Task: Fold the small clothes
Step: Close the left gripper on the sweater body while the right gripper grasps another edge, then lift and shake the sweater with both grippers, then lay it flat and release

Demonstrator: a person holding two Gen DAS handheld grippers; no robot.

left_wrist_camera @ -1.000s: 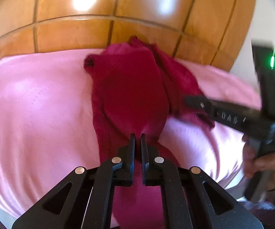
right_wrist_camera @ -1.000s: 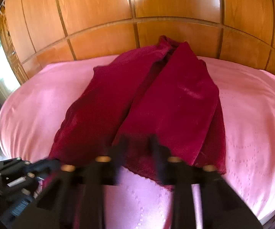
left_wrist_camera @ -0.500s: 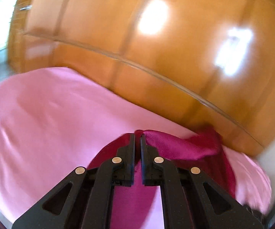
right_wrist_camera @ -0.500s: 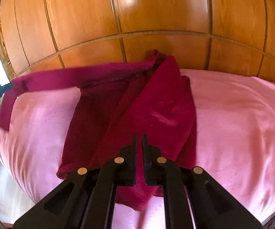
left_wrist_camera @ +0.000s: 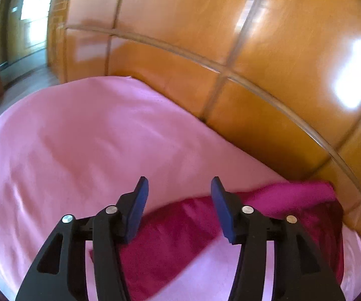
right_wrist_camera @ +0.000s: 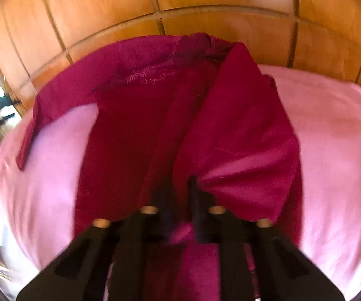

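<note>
I see one maroon garment on the pink bed cover, my left gripper just opening with nothing between, above it, my right gripper clenched on its cloth.

Left wrist view: tilted down, close over pink bedcover, wooden headboard toward 1 o'clock. Right wrist view: close, headboard at 12. Both share the crimson garment.
</note>
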